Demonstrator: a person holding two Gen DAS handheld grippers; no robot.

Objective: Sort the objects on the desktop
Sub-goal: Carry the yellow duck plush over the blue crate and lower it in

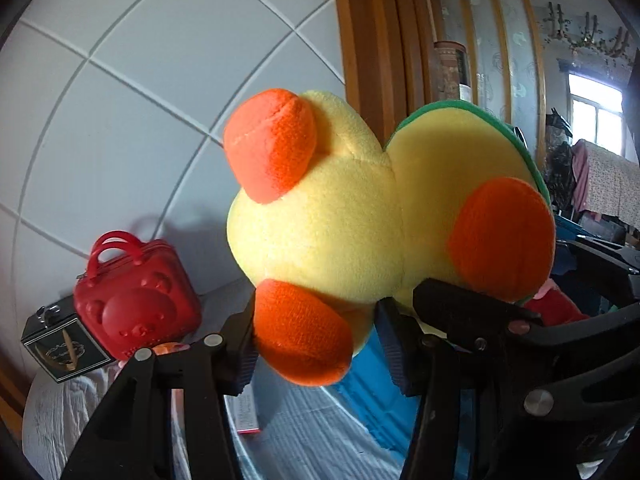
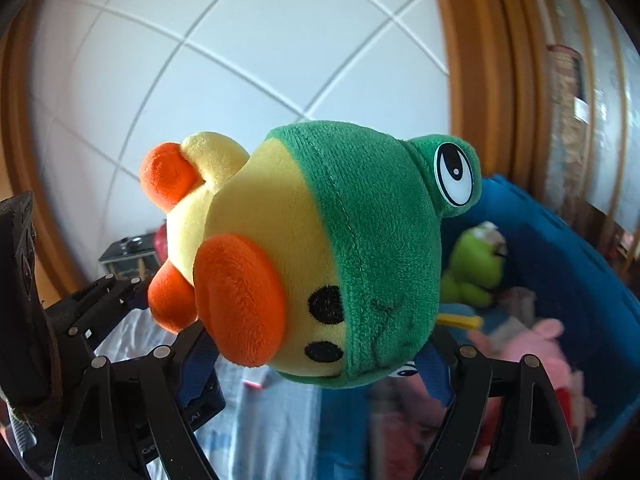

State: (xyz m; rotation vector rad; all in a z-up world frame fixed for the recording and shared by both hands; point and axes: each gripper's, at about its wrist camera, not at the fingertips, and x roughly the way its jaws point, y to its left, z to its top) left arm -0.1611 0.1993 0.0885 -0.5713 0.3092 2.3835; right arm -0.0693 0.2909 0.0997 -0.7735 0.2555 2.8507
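A yellow plush duck (image 1: pixel 360 220) with orange feet and beak and a green frog hood fills both views, held up in the air. My left gripper (image 1: pixel 316 340) is shut on its lower body by an orange foot. My right gripper (image 2: pixel 320 360) is shut on its hooded head (image 2: pixel 360 248), beak to the left. The right gripper's fingers (image 1: pixel 472 312) show in the left wrist view, and the left gripper's fingers (image 2: pixel 104 296) in the right wrist view.
A blue bin (image 2: pixel 560 280) at the right holds a green frog plush (image 2: pixel 476 264) and a pink plush (image 2: pixel 540 344). A red bear case (image 1: pixel 136 300) and a black box (image 1: pixel 60 344) stand on the white-clothed table (image 1: pixel 300 440) by the tiled wall.
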